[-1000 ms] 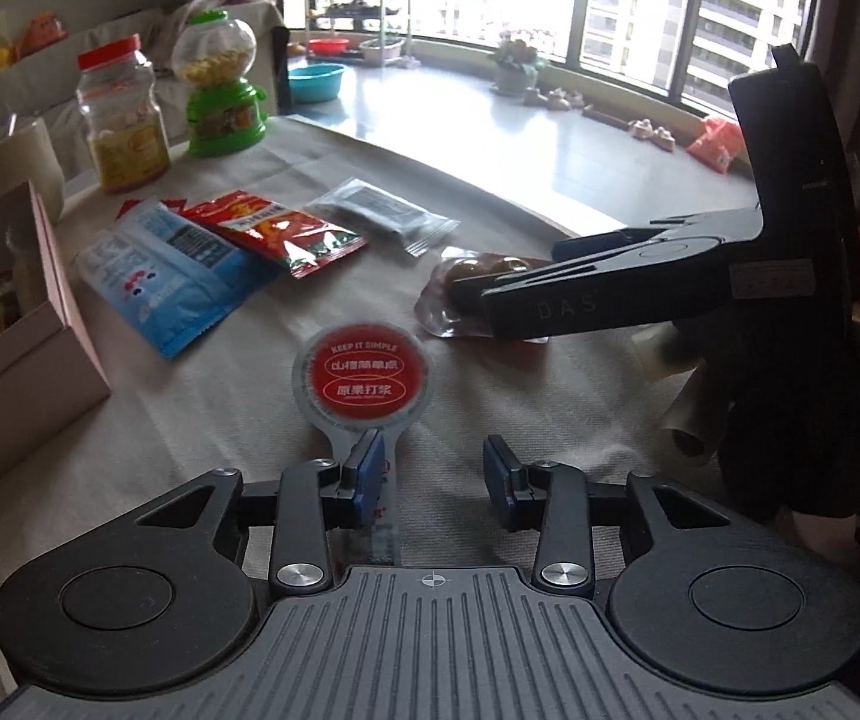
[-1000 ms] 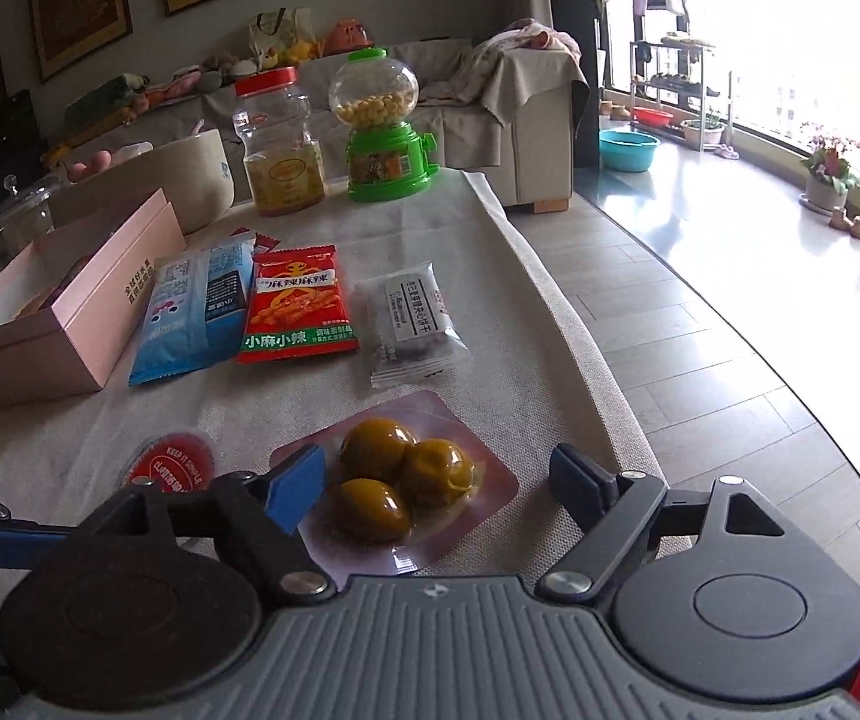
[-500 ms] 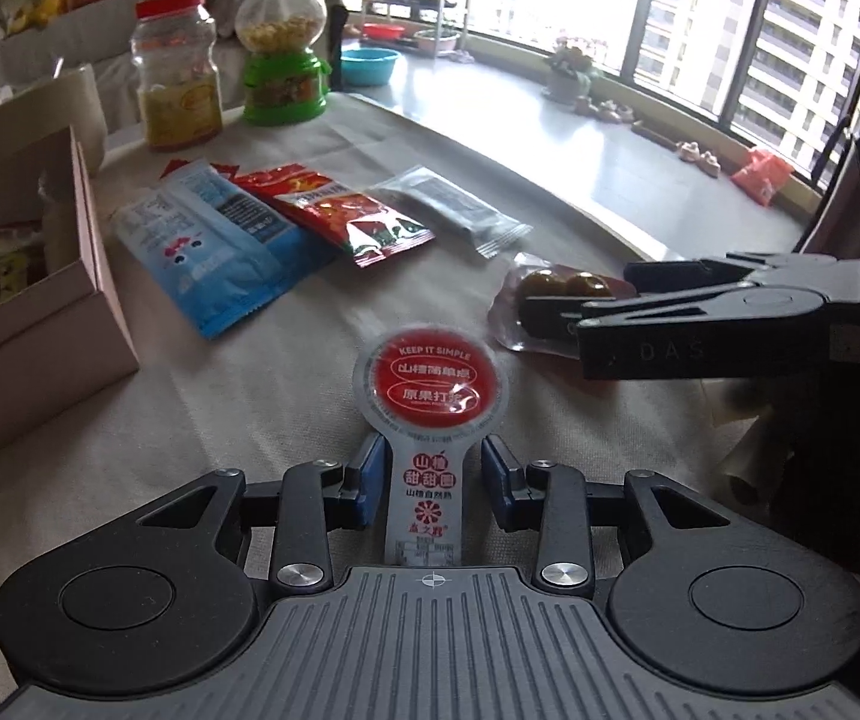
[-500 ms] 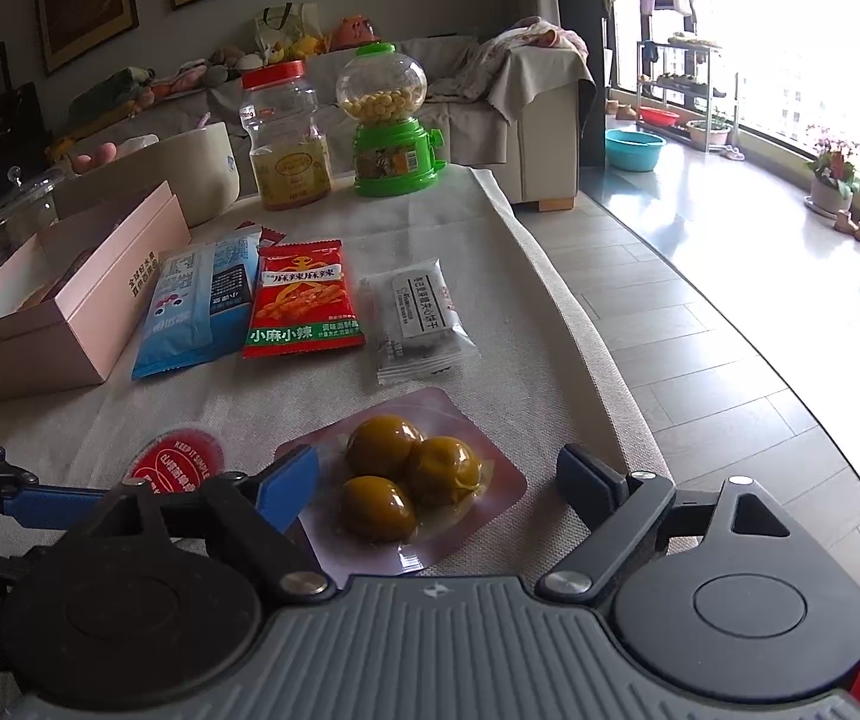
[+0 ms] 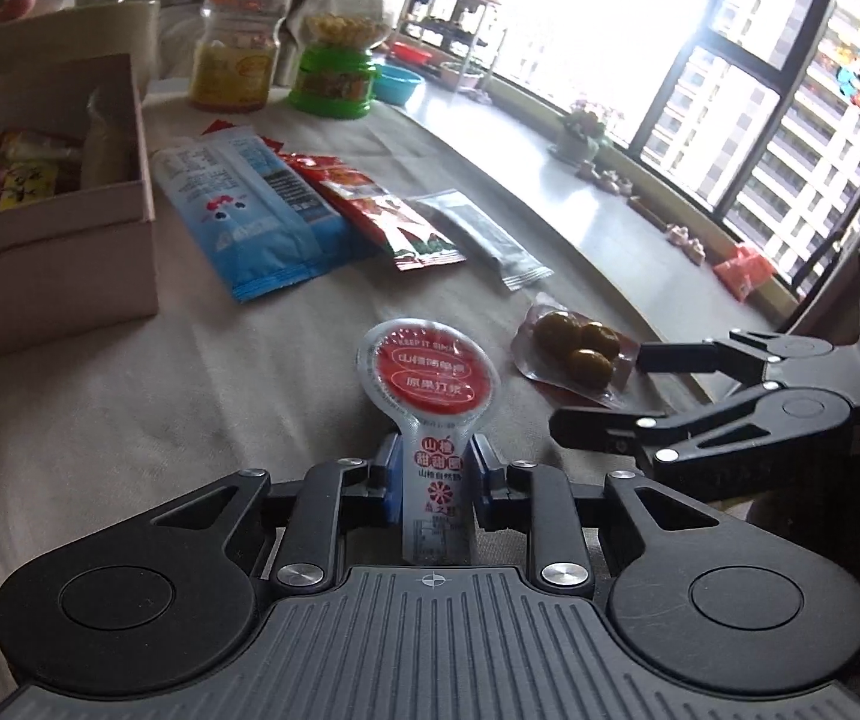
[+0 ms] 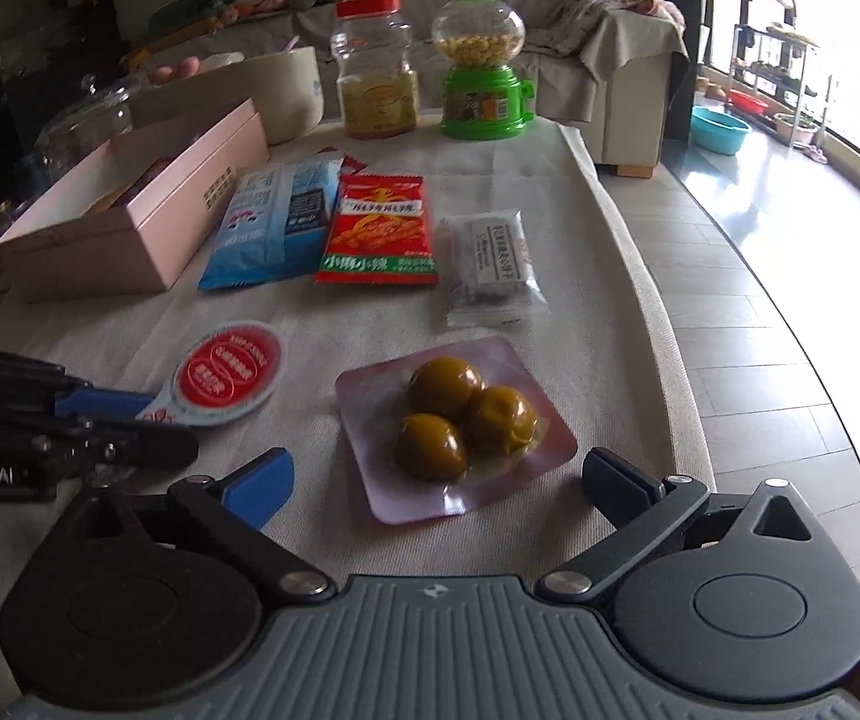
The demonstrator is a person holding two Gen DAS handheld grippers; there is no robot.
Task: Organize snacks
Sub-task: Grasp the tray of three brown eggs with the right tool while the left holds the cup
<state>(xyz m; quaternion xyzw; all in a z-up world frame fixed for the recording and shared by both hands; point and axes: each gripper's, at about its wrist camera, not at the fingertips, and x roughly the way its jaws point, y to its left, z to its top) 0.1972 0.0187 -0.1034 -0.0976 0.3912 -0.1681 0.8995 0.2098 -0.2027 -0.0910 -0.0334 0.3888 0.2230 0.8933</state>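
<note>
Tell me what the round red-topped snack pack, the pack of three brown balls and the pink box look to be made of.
Red-topped snack pack: looks like glossy plastic film, with a clear sealed rim and a printed tail.
Pack of three brown balls: apparently clear vacuum plastic over a pinkish backing; it glints and clings to the balls.
Pink box: probably matte cardboard, with straight thin walls and no shine.

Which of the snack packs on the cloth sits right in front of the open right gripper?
The clear pack of three green-brown plums, right ahead of the right gripper; no other pack shows round fruit. Blue, red and grey packs lie farther back.
</note>
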